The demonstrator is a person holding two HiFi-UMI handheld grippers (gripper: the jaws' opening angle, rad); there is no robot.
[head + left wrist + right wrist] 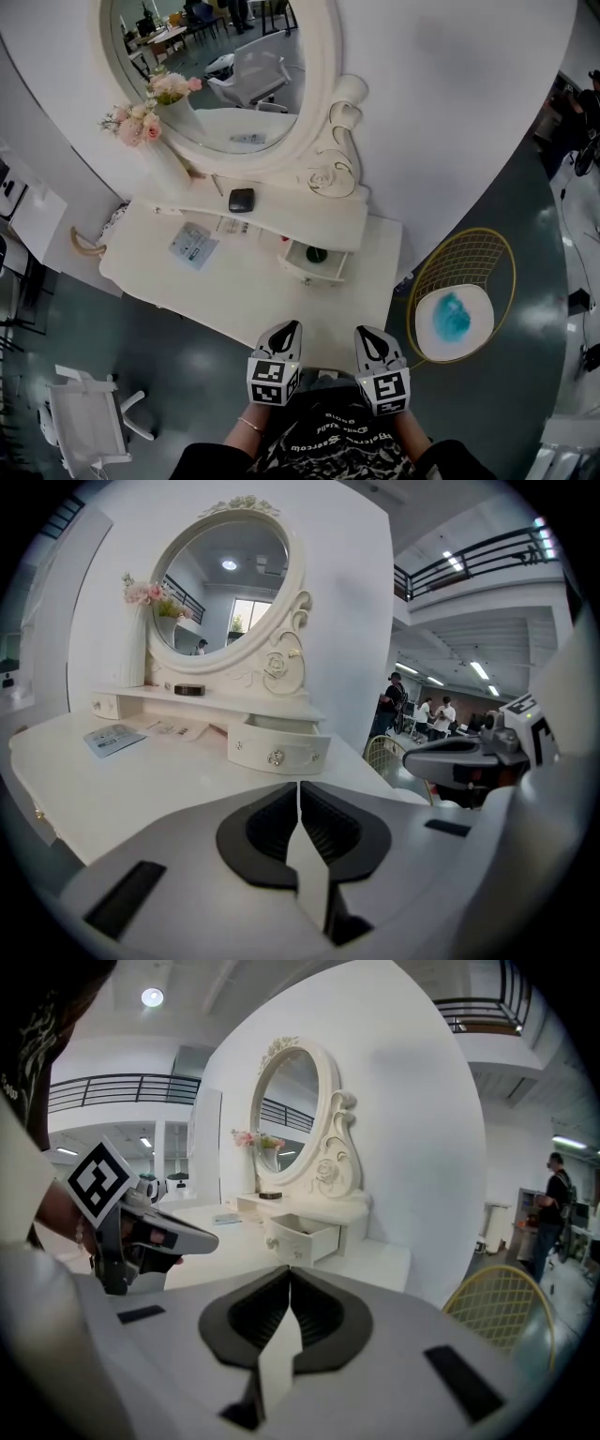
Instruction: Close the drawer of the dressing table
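The left claw is closed on nothing: its black ribbed pads meet along a thin seam inside a smooth grey shell. The right claw is the same, pads pressed together and empty. In the head view both hang side by side over the near edge of the desk, each with a cube of black-and-white square markers behind it.

The drawer stands pulled out of the desk's raised back shelf, at about 12 o'clock from the claws and well apart from them. It is a small glossy cream box with a gently curved front and a sparkling round knob, and something small and dark lies inside.

The desk is smooth white with rounded edges. A flat printed leaflet lies at 9 o'clock of the drawer, and a small black rounded case sits on the shelf at 11 o'clock. Above, an oval mirror sits in a carved cream frame with scrolls and a rose. Pink flowers stand at its left. At 3 o'clock of the desk is a round gold wire chair with a white seat pad bearing a teal patch.
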